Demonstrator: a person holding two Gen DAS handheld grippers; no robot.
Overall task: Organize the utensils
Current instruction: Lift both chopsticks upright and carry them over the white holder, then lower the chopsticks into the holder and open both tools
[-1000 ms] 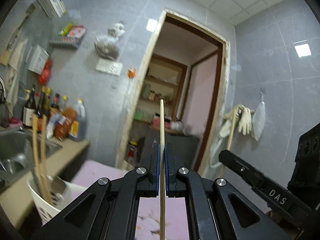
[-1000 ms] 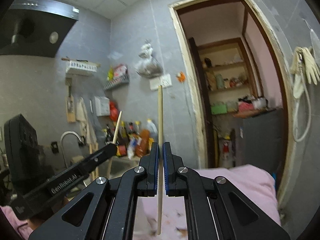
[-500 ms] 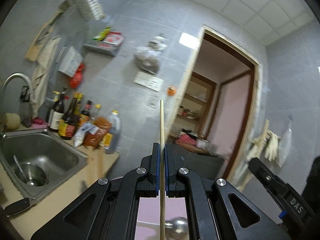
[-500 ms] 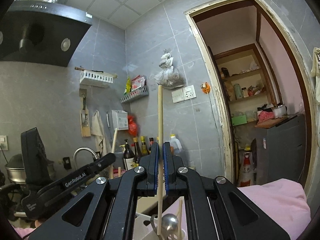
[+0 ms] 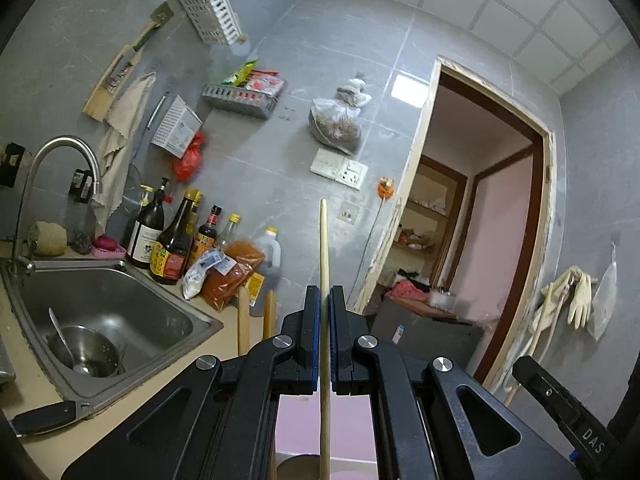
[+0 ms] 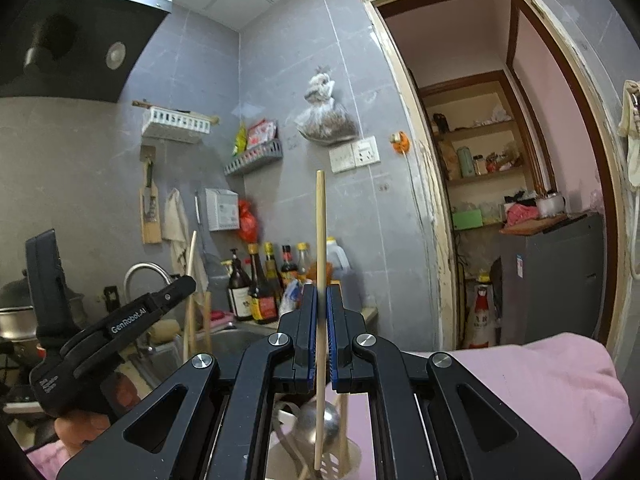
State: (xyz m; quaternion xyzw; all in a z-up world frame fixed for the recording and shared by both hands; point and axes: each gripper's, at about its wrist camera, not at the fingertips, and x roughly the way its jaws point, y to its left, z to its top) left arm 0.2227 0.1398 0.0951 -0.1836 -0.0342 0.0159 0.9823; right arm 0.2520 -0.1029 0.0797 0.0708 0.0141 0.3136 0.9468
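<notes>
Chopsticks are the objects in hand, one pale wooden stick clamped upright in each gripper. The left gripper (image 5: pixel 324 300) pinches its chopstick (image 5: pixel 323 248) between blue pads, the tip rising against a grey tiled wall. Beside it sits a steel sink (image 5: pixel 100 312) holding a bowl and spoon, with sauce bottles (image 5: pixel 172 248) lined along the counter behind. The right gripper (image 6: pixel 320 300) likewise presses shut on a second chopstick (image 6: pixel 320 224), whose lower end hangs over a utensil holder (image 6: pixel 352 458) containing a metal ladle (image 6: pixel 320 420) and more sticks. In the right wrist view, the left tool's side reads "GenRobot.AI"; in the left wrist view, the right tool shows "DAS".
</notes>
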